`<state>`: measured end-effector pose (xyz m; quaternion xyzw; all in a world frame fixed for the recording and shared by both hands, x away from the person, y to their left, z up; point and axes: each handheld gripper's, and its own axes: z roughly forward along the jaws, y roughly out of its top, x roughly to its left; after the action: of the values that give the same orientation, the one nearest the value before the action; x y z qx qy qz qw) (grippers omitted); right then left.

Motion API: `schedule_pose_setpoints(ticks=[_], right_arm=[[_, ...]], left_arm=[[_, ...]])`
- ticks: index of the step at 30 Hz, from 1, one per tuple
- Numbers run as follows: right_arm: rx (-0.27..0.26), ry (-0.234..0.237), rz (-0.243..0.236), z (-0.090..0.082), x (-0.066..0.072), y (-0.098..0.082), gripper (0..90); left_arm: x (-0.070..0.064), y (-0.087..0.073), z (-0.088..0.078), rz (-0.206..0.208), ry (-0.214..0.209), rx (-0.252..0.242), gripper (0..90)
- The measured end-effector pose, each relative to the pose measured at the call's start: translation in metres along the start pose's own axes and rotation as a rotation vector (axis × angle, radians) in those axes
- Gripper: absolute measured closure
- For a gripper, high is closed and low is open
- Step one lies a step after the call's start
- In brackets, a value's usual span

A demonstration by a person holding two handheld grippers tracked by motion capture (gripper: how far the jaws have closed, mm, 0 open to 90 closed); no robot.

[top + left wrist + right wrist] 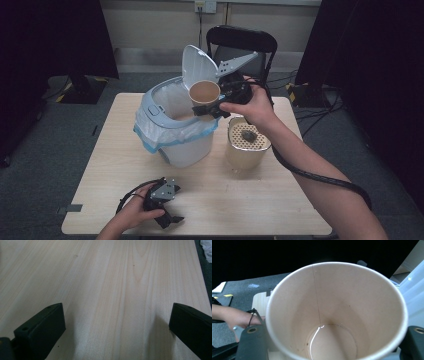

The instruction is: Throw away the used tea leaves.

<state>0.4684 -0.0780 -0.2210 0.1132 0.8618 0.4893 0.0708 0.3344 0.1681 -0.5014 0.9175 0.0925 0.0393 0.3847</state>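
My right gripper (209, 111) is clamped on a paper cup (204, 93), its two black jaws pressing the cup's sides from left and right in the right gripper view. The cup (337, 312) is tipped so its open mouth faces the camera; inside I see a seam down the wall and a thin glint at the bottom ring. In the high view the cup hangs above the rim of a white bin (176, 131) whose flip lid (198, 64) stands open behind it; the bin is lined with a white bag edged in blue (150, 142). Just right of the bin on the wooden table (250, 200) stands a pale container with a perforated top (247, 145), a small dark lump lying on it.

My left gripper (167, 206) rests low near the table's front edge, well apart from the bin. In the left gripper view its jaws stand wide with bare wood grain (112, 295) between them.
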Motion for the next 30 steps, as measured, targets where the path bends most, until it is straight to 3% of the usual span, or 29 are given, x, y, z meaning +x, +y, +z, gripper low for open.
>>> schedule_pose_setpoints(ticks=[13,30], right_arm=[[-0.015,-0.045,0.007,0.020,-0.007,0.014,25.4],[-0.010,-0.028,-0.015,0.036,0.003,0.021,25.3]], left_arm=[[0.000,0.000,0.000,-0.005,-0.006,-0.001,0.0],[0.000,0.000,0.000,-0.005,-0.007,-0.001,0.0]])
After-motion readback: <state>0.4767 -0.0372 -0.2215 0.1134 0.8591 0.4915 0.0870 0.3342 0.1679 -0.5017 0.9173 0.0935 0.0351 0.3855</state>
